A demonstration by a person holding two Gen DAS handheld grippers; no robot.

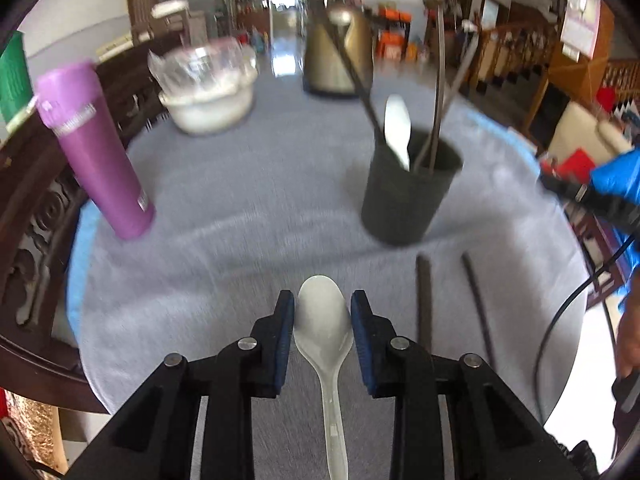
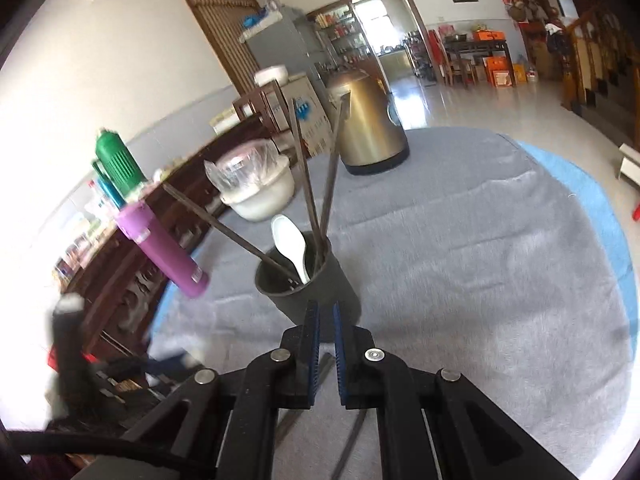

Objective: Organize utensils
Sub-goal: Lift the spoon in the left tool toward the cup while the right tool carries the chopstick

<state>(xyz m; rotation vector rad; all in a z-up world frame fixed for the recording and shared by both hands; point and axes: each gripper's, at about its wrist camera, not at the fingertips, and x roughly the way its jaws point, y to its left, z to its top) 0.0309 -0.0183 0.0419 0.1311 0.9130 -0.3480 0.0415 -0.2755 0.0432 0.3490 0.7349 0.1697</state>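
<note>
Left jaws clamp a glossy white plastic spoon (image 1: 323, 322); right jaws together above grey cloth (image 2: 500, 280).

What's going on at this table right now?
A person is sorting utensils into a black cup on the grey-clothed table. The left hand-held gripper holds a white spoon by its bowl. The right hand-held gripper is shut; a dark stick runs below it, but whether it grips one is unclear. The cup already holds another white spoon and several dark chopsticks; two more chopsticks lie on the cloth.
</note>
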